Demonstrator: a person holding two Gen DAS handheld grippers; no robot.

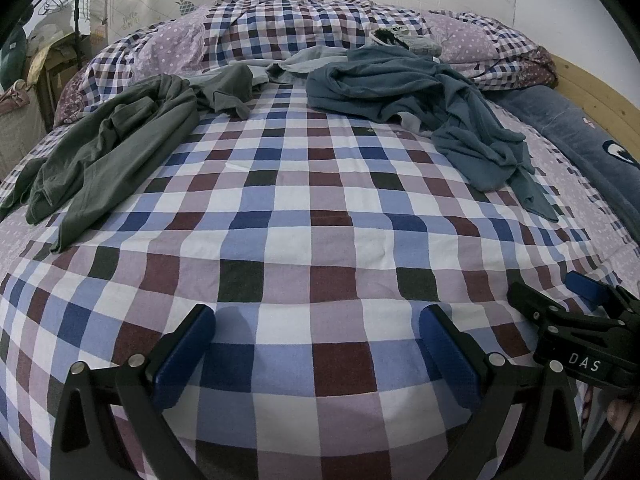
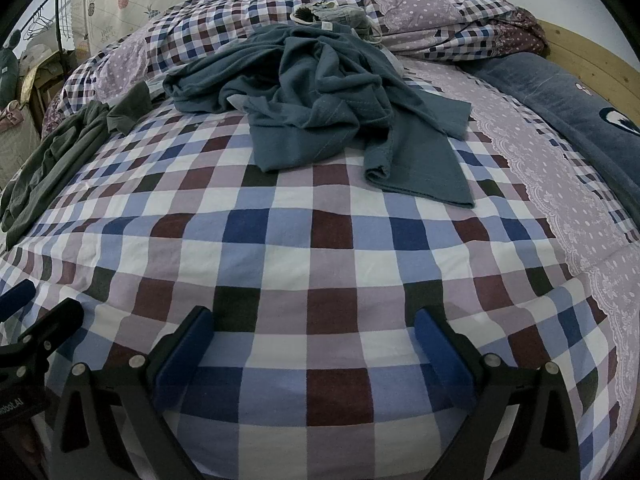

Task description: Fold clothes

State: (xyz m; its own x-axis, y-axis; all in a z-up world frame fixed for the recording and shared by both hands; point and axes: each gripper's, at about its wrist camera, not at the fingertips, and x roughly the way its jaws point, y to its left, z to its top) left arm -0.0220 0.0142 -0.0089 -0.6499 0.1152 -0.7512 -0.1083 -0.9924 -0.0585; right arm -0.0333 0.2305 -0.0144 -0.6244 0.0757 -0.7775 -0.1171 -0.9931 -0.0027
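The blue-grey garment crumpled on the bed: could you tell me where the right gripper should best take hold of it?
Probably the flat hem corner of the blue-grey garment. It lies spread toward the open right gripper, clear of the bunched folds, so a low approach from the near side looks easiest.

Both views are taken low from the foot of the bed (image 1: pixel 304 240), faced along it toward the headboard (image 2: pixel 580 52). The left wrist view is set further left; the right tongs (image 1: pixel 592 300) are caught at its right edge. The checked cover, teal garment (image 2: pixel 320 92) and green garment (image 1: pixel 112 148) are shared.
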